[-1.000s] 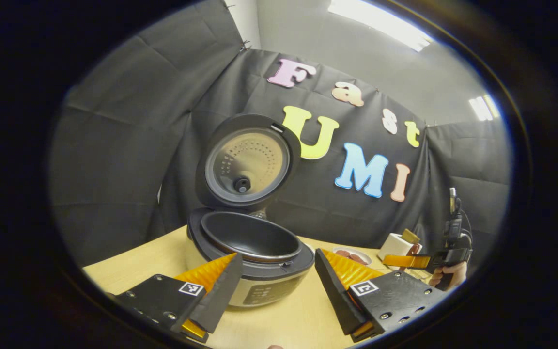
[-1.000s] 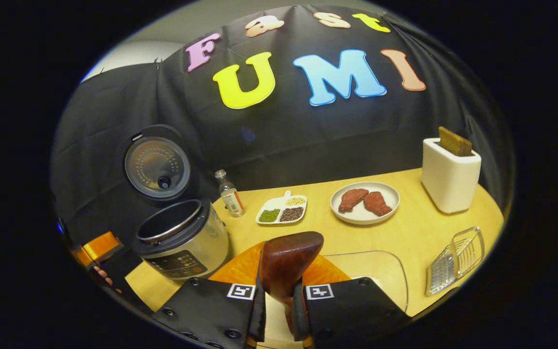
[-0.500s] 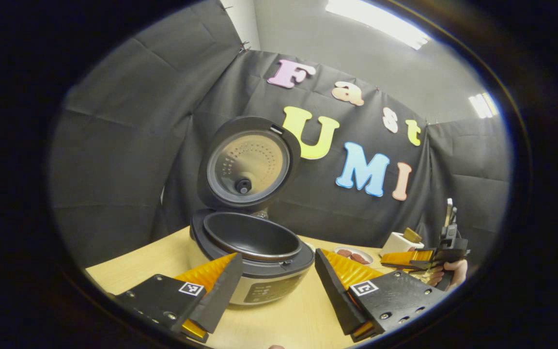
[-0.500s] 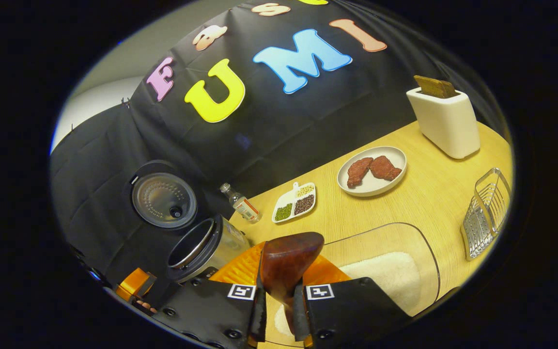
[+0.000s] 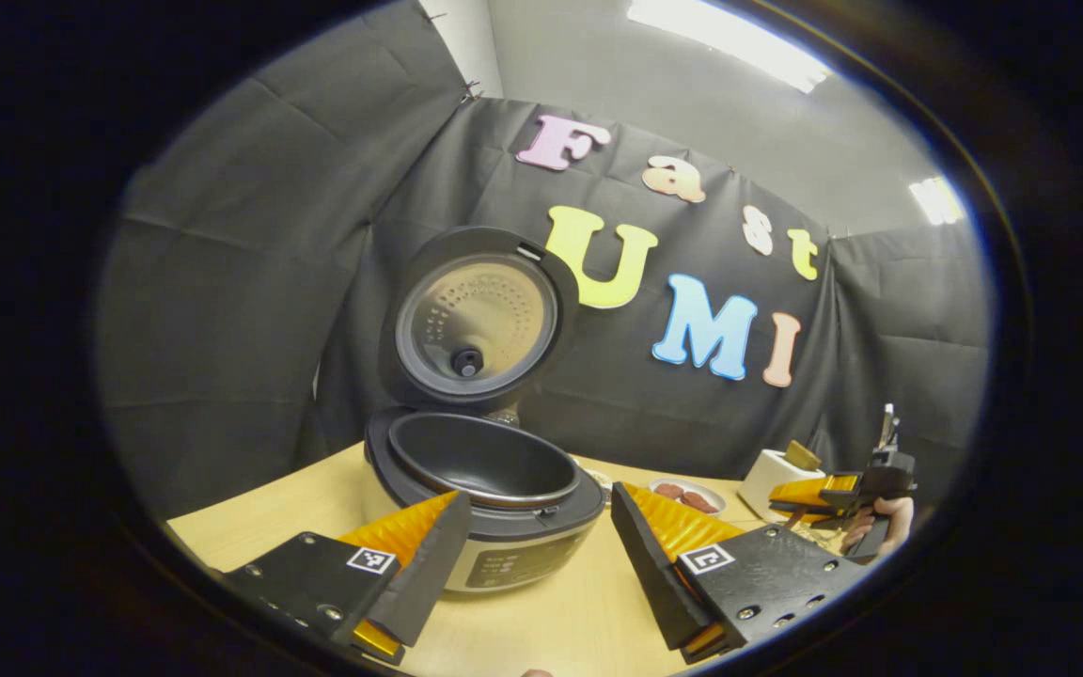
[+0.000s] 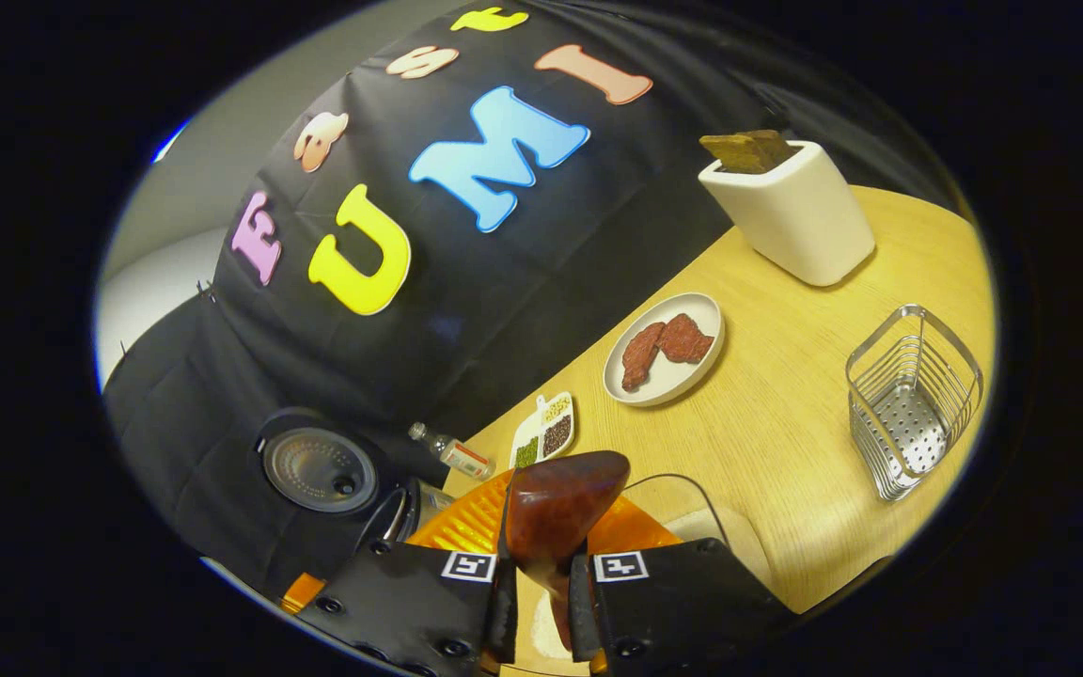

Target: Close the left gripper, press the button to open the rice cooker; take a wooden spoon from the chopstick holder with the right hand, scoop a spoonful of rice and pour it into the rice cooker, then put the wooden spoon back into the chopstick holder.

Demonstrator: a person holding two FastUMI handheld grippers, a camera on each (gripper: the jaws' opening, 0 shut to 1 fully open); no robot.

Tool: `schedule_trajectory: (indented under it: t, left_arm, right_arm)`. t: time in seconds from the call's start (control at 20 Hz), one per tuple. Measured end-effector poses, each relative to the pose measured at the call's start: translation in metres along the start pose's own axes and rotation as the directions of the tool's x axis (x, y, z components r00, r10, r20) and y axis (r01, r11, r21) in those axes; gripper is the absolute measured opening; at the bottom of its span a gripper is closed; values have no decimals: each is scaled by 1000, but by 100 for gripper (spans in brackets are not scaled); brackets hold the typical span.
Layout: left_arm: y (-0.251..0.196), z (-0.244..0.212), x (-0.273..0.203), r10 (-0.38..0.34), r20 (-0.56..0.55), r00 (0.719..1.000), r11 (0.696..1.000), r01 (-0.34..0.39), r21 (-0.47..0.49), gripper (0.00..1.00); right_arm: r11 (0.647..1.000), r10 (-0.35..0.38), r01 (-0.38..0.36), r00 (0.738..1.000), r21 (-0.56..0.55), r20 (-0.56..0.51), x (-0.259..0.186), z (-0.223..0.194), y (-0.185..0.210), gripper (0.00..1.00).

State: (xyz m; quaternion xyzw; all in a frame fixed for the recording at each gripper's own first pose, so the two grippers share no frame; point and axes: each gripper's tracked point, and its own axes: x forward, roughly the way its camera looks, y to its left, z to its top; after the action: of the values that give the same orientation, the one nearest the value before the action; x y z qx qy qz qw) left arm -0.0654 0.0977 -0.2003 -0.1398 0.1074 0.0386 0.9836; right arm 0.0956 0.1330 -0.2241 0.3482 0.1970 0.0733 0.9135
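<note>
1. The wooden spoon (image 6: 556, 512) stands between the right gripper (image 6: 541, 602) fingers, both pressing on its neck. Its bowl rises just ahead of the tips and its long axis runs along the fingers, away from the camera.
2. Directly below and ahead of that gripper sits a clear rice container (image 6: 692, 512) with white rice (image 6: 546, 630) showing under the spoon.
3. The rice cooker (image 5: 490, 508) stands just ahead of the left gripper (image 5: 537, 564), lid (image 5: 476, 315) raised upright behind it. Its dark inner pot (image 5: 485, 461) shows nothing inside.
4. The left gripper's fingers are spread wide, holding nothing, one either side of the cooker's front; whether they touch it I cannot tell.
5. Ahead and to the right of the right gripper on the table (image 6: 786, 451): a wire chopstick holder (image 6: 913, 400), which shows nothing inside.
6. Farther ahead lie a plate (image 6: 664, 348) with two pieces of meat, a divided dish (image 6: 543, 431) of beans, a small bottle (image 6: 452, 453) and a white toaster (image 6: 786, 212) with bread in it.
</note>
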Motion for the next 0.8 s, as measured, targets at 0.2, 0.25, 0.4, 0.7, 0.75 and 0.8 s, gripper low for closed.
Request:
schedule_trajectory:
  t: [0.2,0.25,0.4,0.7,0.75,0.8]
  left_arm:
    - [-1,0,0,-6,1,1000,1000,6,9,93]
    - [-1,0,-1,-4,2,1000,1000,4,13,93]
    - [-1,0,1,15,11,1000,1000,-16,15,93]
    - [3,0,5,55,21,998,998,-55,-17,93]
    - [3,-1,6,59,22,998,998,-59,-19,93]
    - [3,-1,5,65,25,998,998,-64,-21,93]
  right_arm:
    - [989,-12,8,1000,145,25,-1,17,-25,24]
    - [984,-12,6,999,177,30,-4,20,-29,24]
    - [963,1,-12,999,268,42,3,30,-30,23]
    - [923,32,-54,997,382,63,12,40,-16,24]
    - [914,38,-63,997,400,70,14,44,-10,23]
    - [904,42,-71,996,421,78,17,45,-6,23]
